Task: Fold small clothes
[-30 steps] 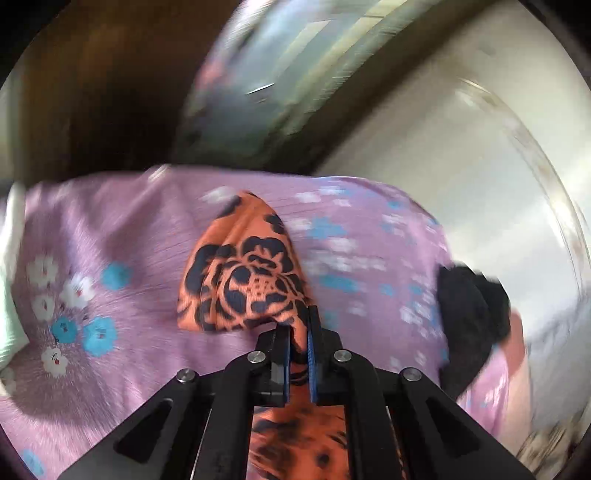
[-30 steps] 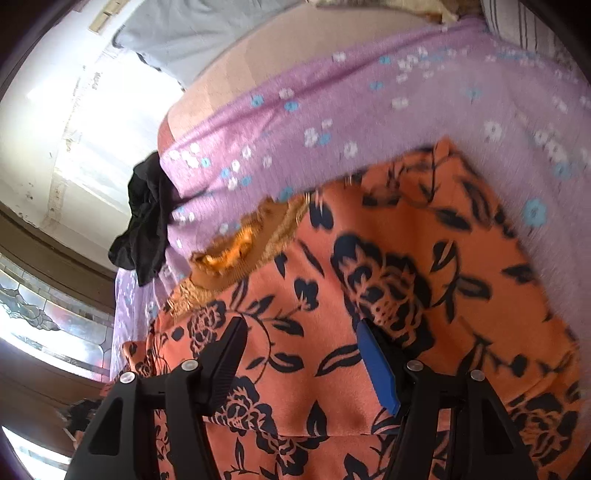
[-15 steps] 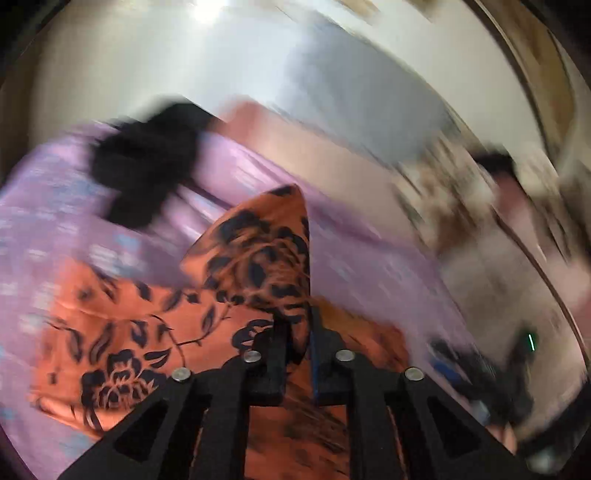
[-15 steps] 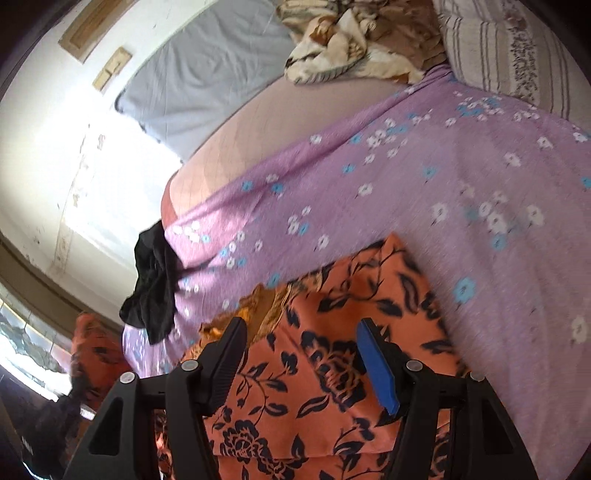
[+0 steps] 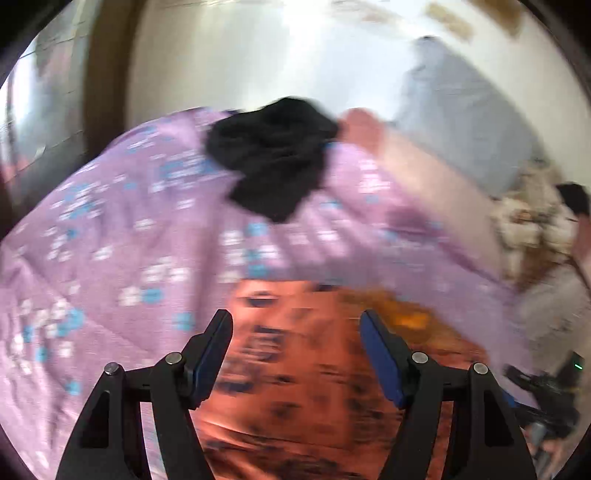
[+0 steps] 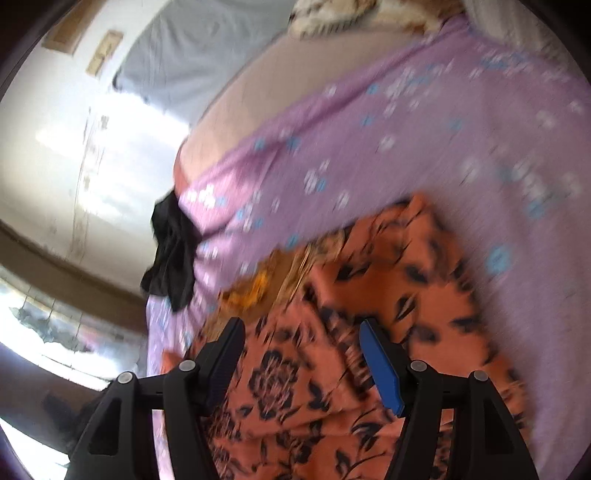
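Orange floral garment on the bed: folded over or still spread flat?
Folded over, at least partly: in the right wrist view the orange floral garment shows one layer lying across another, with a raised edge running diagonally. How neat the fold is, blur hides.

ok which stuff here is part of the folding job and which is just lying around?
Job:
orange flowered garment
left tongs, open, just let go
right tongs, open

Lying about:
black cloth
purple bedspread
grey pillow
crumpled patterned cloth
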`<state>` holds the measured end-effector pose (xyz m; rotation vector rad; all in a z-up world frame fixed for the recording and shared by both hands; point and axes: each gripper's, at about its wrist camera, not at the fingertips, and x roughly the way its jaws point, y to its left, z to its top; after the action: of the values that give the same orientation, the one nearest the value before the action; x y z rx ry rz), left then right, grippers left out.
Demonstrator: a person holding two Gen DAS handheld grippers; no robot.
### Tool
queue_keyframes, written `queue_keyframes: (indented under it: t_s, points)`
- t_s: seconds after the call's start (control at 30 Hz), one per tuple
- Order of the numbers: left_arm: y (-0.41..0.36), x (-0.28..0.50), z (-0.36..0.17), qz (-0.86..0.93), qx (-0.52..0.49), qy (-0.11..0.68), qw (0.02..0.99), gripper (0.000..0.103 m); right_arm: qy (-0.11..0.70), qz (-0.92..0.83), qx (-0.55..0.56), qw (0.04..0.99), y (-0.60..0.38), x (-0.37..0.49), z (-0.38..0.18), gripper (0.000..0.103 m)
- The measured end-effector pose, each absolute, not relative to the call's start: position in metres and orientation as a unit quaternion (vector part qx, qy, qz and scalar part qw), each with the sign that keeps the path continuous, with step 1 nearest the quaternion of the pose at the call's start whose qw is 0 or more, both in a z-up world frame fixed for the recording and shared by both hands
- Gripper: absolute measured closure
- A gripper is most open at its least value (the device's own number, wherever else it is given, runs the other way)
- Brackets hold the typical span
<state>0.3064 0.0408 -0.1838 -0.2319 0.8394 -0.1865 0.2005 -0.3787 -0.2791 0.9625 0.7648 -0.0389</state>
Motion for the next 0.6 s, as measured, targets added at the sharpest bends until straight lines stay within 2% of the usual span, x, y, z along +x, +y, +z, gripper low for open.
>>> queue_keyframes:
  t_s: [0.07, 0.13, 0.3, 0.4, 0.5, 0.6]
  points:
    - [0.046, 0.317, -0.196, -0.059, -0.105, 0.420, 0.899, 0.031, 0.367, -0.003, 0.460, 0.809, -0.374, 0.205, -0.288, 0.041]
    - [0.053, 0.328, -0.214, -0.042, -0.101, 0.441, 0.891, 0.031, 0.374, 0.005, 0.459, 0.806, -0.369, 0.212, -0.294, 0.049]
    - [0.055, 0.335, -0.250, -0.034, -0.079, 0.489, 0.868, 0.031, 0.400, -0.017, 0.441, 0.803, -0.361, 0.230, -0.311, 0.051]
    - [0.056, 0.333, -0.256, -0.039, -0.066, 0.496, 0.865, 0.031, 0.436, -0.072, 0.390, 0.808, -0.353, 0.240, -0.320, 0.052]
    - [0.057, 0.331, -0.254, -0.041, -0.057, 0.497, 0.865, 0.031, 0.446, -0.057, 0.373, 0.812, -0.343, 0.247, -0.324, 0.052]
    - [0.060, 0.332, -0.261, -0.034, -0.066, 0.504, 0.860, 0.031, 0.461, -0.040, 0.325, 0.825, -0.321, 0.254, -0.322, 0.090]
